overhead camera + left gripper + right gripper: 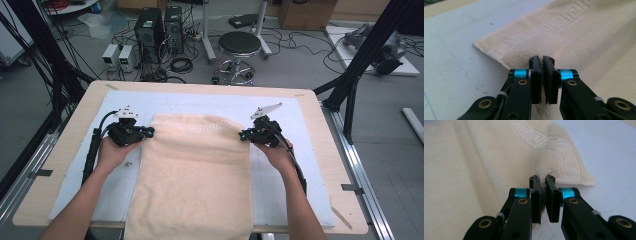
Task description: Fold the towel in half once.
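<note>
Your left gripper (543, 82) is pinched tight on the left edge of the cream towel (195, 170). Your right gripper (543, 201) is pinched tight on the right edge (both near the far corners). The towel lies flat on the white mat (280, 107), hanging over the table's (80, 107) near edge.

No text, label, brand, number or sign can be read. The blue rings on the gripper jaws carry faint marks too blurred to be made out, and the towel (584, 37) bears only a woven key-pattern border.
</note>
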Motion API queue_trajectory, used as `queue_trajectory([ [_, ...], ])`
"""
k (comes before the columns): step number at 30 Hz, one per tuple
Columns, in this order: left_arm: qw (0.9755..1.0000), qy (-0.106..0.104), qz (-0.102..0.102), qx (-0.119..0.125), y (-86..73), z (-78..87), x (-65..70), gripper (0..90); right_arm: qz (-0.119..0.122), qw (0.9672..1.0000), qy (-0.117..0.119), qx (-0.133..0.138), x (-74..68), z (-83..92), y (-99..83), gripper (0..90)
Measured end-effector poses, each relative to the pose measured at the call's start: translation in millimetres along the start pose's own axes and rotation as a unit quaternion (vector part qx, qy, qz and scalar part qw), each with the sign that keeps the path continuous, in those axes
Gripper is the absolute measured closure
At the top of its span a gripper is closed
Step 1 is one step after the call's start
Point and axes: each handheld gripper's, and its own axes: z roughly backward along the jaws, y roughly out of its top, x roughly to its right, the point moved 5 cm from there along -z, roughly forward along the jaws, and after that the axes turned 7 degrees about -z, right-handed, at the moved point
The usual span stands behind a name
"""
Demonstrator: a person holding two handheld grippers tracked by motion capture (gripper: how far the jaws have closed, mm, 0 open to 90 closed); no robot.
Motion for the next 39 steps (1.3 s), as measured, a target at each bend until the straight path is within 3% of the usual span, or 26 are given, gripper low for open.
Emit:
queue_trajectory([
  [5, 0.9997, -0.018, -0.01, 0.013, -17.7, 19.2, 20.2, 84.9, 0.032, 0.9993, 0.02, -0.004, -29.4, 14.0, -17.4, 84.7],
  [9, 0.999, -0.03, -0.032, 0.002, -36.5, 29.4, 40.6, 84.8, 0.04, 0.9988, 0.03, -0.002, -48.6, 23.4, -34.4, 84.4],
  [14, 0.9979, -0.048, -0.04, -0.017, -58.8, 29.7, 57.5, 81.4, 0.04, 0.9982, 0.043, -0.01, -64.3, 24.7, -60.0, 80.9],
  [16, 0.9976, -0.054, -0.037, -0.021, -60.9, 30.8, 57.6, 68.6, 0.037, 0.9987, 0.03, -0.02, -62.8, 21.8, -66.2, 67.9],
  [19, 0.9979, -0.049, -0.041, -0.012, -54.8, 36.7, 52.3, 58.9, 0.035, 0.999, 0.029, -0.008, -59.5, 24.7, -66.2, 59.9],
  [23, 0.9986, -0.041, -0.028, 0.014, -36.8, 41.1, 41.7, 53.9, 0.033, 0.9991, 0.023, 0.011, -54.5, 30.7, -53.9, 53.6],
  [26, 0.9991, -0.03, -0.022, 0.019, -28.1, 34.1, 32.9, 53.3, 0.031, 0.9993, 0.014, 0.018, -47.0, 27.1, -43.6, 52.5],
  [30, 0.9999, -0.013, 0.002, -0.004, -30.9, 12.9, 19.7, 53.1, 0.02, 0.9997, -0.013, 0.011, -29.9, 10.1, -37.3, 50.4],
  [34, 0.9995, -0.011, 0.009, -0.027, -38.3, -5.7, 11.2, 53.1, 0.0, 0.9997, -0.021, -0.008, -14.2, -10.6, -40.9, 46.1],
  [39, 0.9983, -0.005, 0.016, -0.056, -45.3, -19.2, 6.7, 53.2, -0.007, 0.9991, -0.036, -0.022, -1.0, -25.8, -45.1, 47.7],
])
